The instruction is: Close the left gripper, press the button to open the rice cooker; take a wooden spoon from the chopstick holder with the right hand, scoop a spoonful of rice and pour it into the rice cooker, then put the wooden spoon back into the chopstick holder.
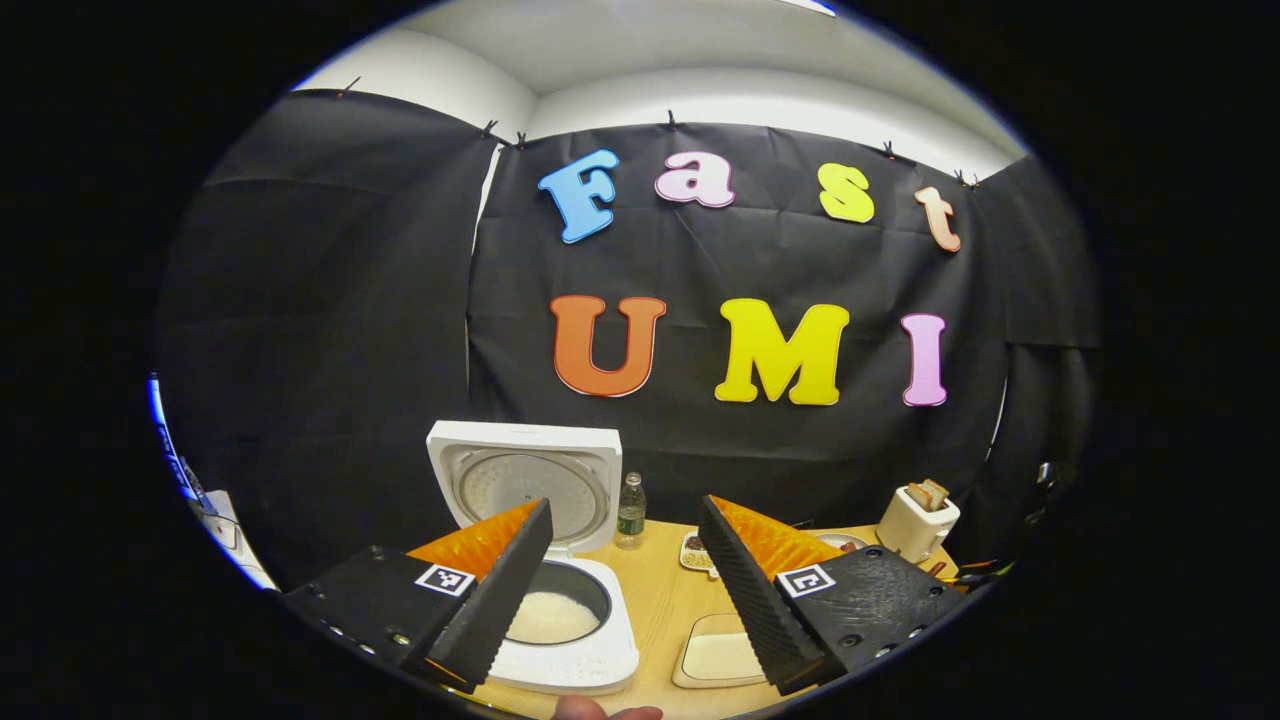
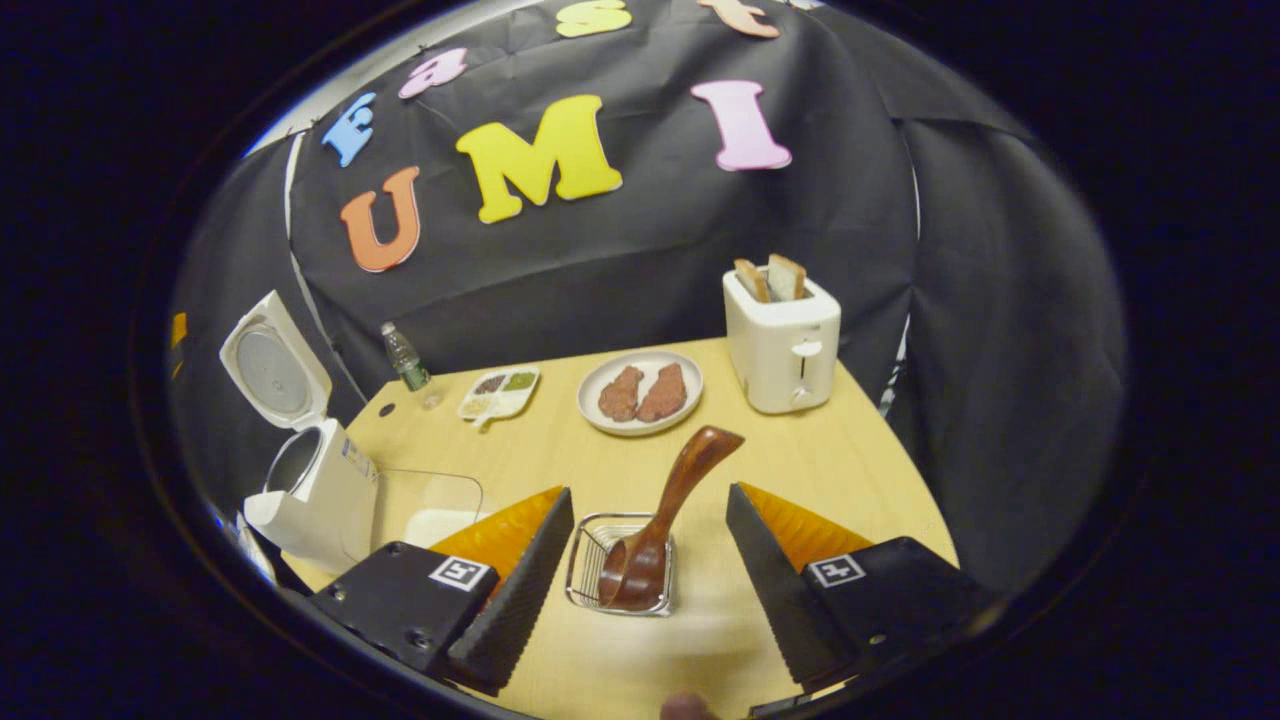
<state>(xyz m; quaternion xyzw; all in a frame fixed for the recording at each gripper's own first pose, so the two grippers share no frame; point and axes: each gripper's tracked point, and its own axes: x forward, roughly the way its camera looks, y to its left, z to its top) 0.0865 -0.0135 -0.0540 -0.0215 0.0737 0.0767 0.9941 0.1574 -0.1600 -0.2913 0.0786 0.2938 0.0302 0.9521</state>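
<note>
The cooker is standing with its lid raised, rice showing in its pot, and the left claw is hovering open just above it. The spoon is resting bowl-down in the wire holder, right of the cooker on the bench, with the right claw gaping open around the holder, touching nothing.

Plenty of bare table between the wire chopstick holder near the front edge and the plate and toaster toward the back edge. The wooden spoon sticks up tilted out of the holder. At the left edge the rice cooker has its lid standing upright, blocking from behind; the pot opening is free from above.
</note>
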